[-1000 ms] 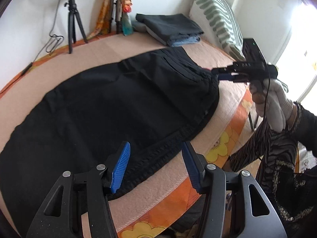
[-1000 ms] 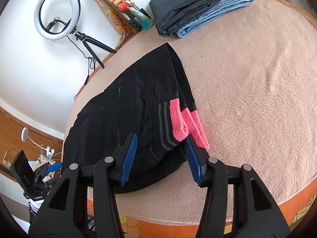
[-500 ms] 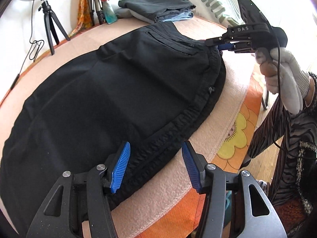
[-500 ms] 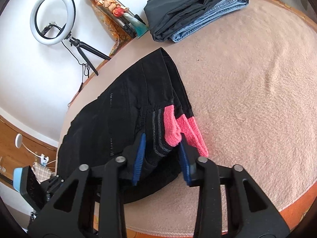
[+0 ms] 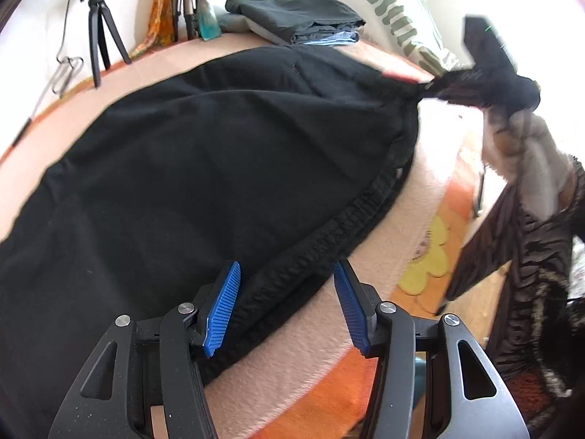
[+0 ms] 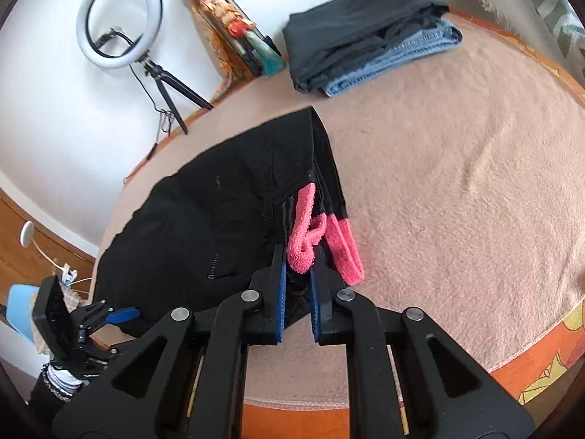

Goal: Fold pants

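Nearest the right gripper (image 6: 297, 285), its blue pads are drawn close together on the bunched corner of the black pants (image 6: 204, 226), right where the pink cuff trim (image 6: 310, 230) curls up between the fingers; it is clamped on that corner, presumably as one anchor for carrying the cloth over. The left gripper (image 5: 287, 307) hangs spread wide over the ribbed elastic edge (image 5: 329, 234) of the pants, the hem lying between and just below its pads, nothing pinched yet, probably lining up the second hold so both ends lift together. Beyond both, the pants lie flat across the peach blanket (image 6: 457, 183) on the bed. Farther ahead sits a stack of folded clothes (image 6: 365, 33), likely finished pieces. Farthest off, beside the wall, stands a ring light (image 6: 119, 18).
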